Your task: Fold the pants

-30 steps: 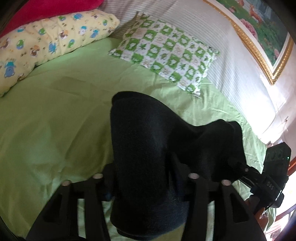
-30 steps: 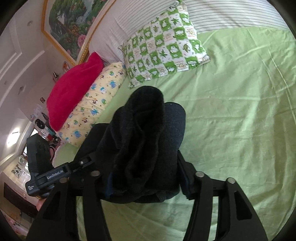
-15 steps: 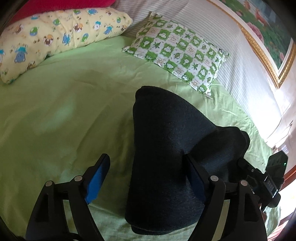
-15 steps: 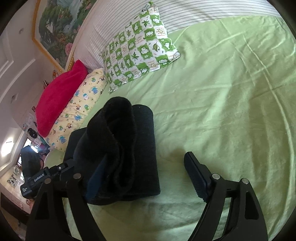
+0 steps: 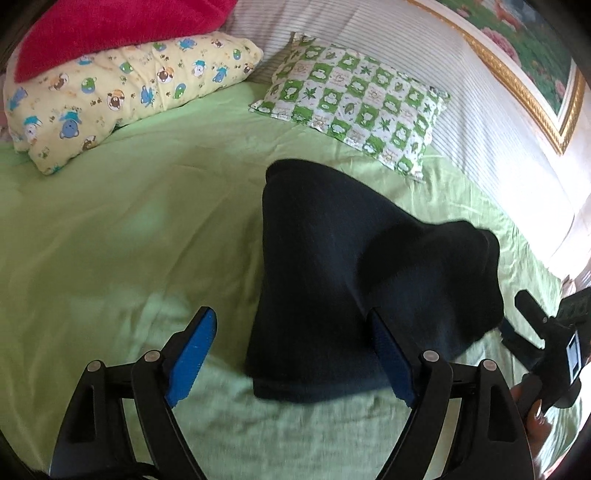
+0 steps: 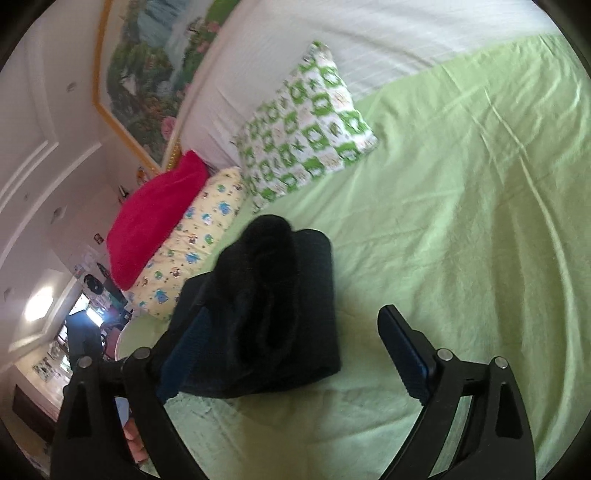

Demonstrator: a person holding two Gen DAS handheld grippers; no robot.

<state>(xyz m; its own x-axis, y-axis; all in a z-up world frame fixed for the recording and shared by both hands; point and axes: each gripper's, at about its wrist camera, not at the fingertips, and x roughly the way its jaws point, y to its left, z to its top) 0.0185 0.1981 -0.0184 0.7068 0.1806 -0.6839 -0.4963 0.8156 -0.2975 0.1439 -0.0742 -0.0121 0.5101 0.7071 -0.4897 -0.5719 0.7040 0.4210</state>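
Now the pants (image 5: 354,280), dark and folded into a thick bundle, lay on the green sheet (image 5: 122,236) of the bed, near the middle of it. In the left wrist view the bundle reached from the centre down to about 5 o'clock. The left gripper (image 5: 291,354) stood wide apart. Its left blue pad (image 5: 190,358) was over bare sheet, well clear of the cloth. Its right pad (image 5: 391,363) was just beside the near edge of the bundle, maybe touching it; this could not be told. The pads did not press the pants from both sides, so nothing was held.

In the right wrist view the pants (image 6: 273,310) sat at about 7 o'clock from the centre. The right gripper (image 6: 291,354) was opening its jaws. Its left pad (image 6: 181,356) lay against the left side of the bundle, and the right pad (image 6: 406,354) stood apart from it, with green sheet between. The near part of the bundle was between the two pads, but it was not squeezed.

At 1 o'clock in the left view a green checked pillow (image 5: 351,103) lay behind the pants. At 10 o'clock a yellow pillow (image 5: 122,96) was there, with a red cushion (image 5: 110,29) on top of it. At 3 o'clock the right gripper (image 5: 546,332) showed at the edge of this view.
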